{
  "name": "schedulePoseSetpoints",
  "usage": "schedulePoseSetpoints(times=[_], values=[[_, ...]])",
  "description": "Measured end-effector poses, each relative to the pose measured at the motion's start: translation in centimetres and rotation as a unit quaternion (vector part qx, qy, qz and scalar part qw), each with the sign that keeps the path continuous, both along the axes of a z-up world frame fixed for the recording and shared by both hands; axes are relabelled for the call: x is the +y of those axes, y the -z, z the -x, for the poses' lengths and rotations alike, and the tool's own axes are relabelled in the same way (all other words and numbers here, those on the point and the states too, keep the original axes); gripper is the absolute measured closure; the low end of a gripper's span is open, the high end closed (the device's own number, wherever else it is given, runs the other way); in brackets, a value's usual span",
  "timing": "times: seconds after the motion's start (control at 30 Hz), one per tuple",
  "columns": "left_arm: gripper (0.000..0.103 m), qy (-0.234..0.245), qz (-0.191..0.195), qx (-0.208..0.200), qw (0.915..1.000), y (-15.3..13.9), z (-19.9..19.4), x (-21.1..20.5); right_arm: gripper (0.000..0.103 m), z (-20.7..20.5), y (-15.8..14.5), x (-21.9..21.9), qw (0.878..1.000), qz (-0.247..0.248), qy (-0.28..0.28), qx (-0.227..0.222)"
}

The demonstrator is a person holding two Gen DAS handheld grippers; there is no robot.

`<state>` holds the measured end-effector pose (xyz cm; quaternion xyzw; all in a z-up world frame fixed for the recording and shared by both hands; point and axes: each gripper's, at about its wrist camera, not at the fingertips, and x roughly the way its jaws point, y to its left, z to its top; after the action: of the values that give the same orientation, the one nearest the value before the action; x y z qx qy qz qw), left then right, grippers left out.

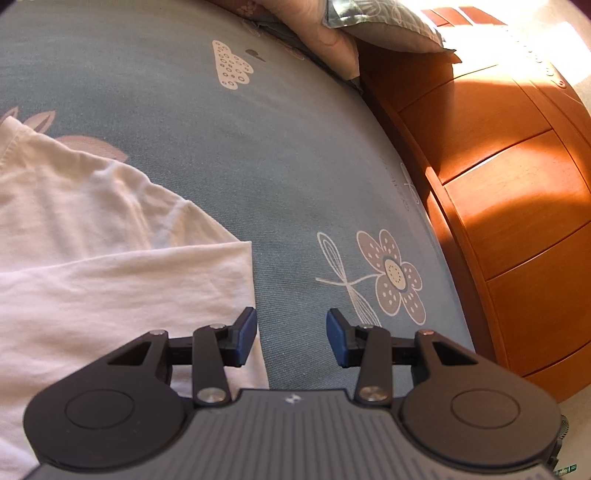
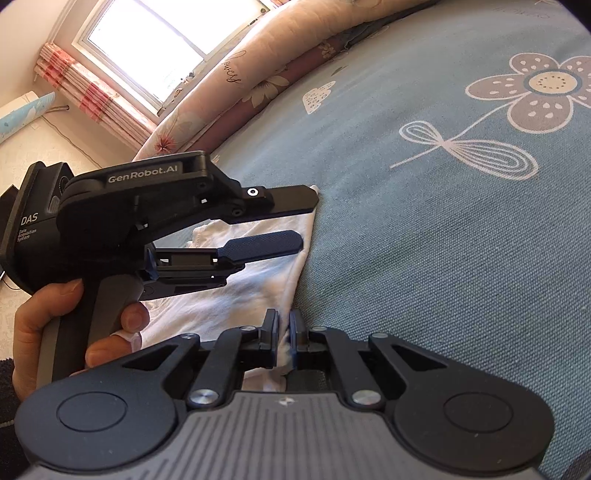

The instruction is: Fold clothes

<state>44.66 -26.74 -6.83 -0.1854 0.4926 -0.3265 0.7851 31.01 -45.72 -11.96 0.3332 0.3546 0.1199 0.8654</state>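
Observation:
A white garment point(image 1: 92, 266) lies spread on the blue flowered bed sheet point(image 1: 280, 155), filling the left of the left wrist view. My left gripper point(image 1: 291, 336) is open, its left pad over the garment's right edge and its right pad over bare sheet. In the right wrist view my right gripper point(image 2: 283, 332) is shut on a fold of the white garment point(image 2: 258, 284). The left gripper point(image 2: 303, 221) shows there too, held by a hand point(image 2: 48, 317), open, with one finger above and one finger over the cloth.
An orange wooden cabinet point(image 1: 517, 206) with drawers stands right beside the bed. Pillows point(image 1: 399, 26) and a rolled pink quilt point(image 2: 258, 62) lie along the bed's far side. A window point(image 2: 155, 40) with a radiator below sits behind.

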Motion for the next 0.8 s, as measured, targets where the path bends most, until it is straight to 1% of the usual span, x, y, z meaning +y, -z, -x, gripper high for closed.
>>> schedulePoseSetpoints(times=[0.03, 0.1, 0.2, 0.27, 0.33, 0.37, 0.4, 0.43, 0.47, 0.5, 0.57, 0.6, 0.67, 0.7, 0.8], values=[[0.062, -0.001, 0.0, -0.001, 1.0, 0.0, 0.2, 0.1, 0.096, 0.0, 0.0, 0.0, 1.0, -0.001, 0.0, 0.001], [0.059, -0.004, -0.001, -0.001, 1.0, 0.0, 0.5, 0.5, 0.094, 0.1, 0.0, 0.0, 1.0, -0.003, 0.0, 0.001], [0.059, -0.025, -0.007, 0.02, 0.9995, 1.2, 0.8, 2.3, 0.094, -0.1, -0.1, -0.1, 1.0, -0.004, 0.001, 0.003], [0.059, -0.043, 0.001, 0.032, 0.9986, 2.0, 1.4, 3.5, 0.092, -0.2, -0.2, -0.1, 1.0, -0.004, 0.001, 0.005], [0.059, -0.05, 0.017, 0.038, 0.9979, 1.9, 2.2, 4.7, 0.087, -0.2, -0.4, -0.1, 1.0, -0.005, -0.002, 0.005], [0.059, -0.054, 0.019, 0.032, 0.9978, 1.5, 2.7, 5.4, 0.081, -0.1, -0.7, 0.0, 1.0, -0.004, -0.004, 0.003], [0.059, -0.058, 0.022, 0.026, 0.9977, 1.0, 3.3, 6.0, 0.069, 0.1, -1.1, 0.0, 1.0, 0.0, -0.007, -0.002], [0.059, -0.064, 0.02, 0.019, 0.9976, 0.8, 3.8, 6.7, 0.063, 0.3, -1.5, 0.1, 1.0, 0.009, -0.006, -0.01], [0.056, -0.073, 0.014, 0.012, 0.9972, 0.8, 4.3, 7.4, 0.055, 0.6, -2.2, 0.3, 1.0, 0.023, -0.001, -0.021], [0.053, -0.082, 0.007, 0.005, 0.9966, 0.8, 4.8, 8.2, 0.053, 0.9, -2.8, 0.4, 0.999, 0.038, 0.004, -0.033], [0.051, -0.1, -0.006, -0.009, 0.995, 0.8, 5.8, 9.7, 0.052, 1.2, -4.0, 0.7, 0.996, 0.065, 0.013, -0.057], [0.051, -0.109, -0.013, -0.016, 0.9939, 0.8, 6.3, 10.4, 0.05, 1.3, -4.5, 0.9, 0.995, 0.07, 0.013, -0.067], [0.051, -0.126, -0.026, -0.03, 0.9912, 0.9, 7.3, 11.9, 0.048, 1.2, -5.0, 1.4, 0.995, 0.059, 0.003, -0.079], [0.051, -0.131, -0.027, -0.032, 0.9905, 1.0, 7.8, 12.6, 0.048, 1.0, -5.2, 1.8, 0.995, 0.054, -0.004, -0.084], [0.051, -0.132, -0.006, -0.023, 0.9909, 1.4, 8.9, 14.8, 0.045, 0.2, -5.3, 4.0, 0.995, 0.055, -0.03, -0.081]])
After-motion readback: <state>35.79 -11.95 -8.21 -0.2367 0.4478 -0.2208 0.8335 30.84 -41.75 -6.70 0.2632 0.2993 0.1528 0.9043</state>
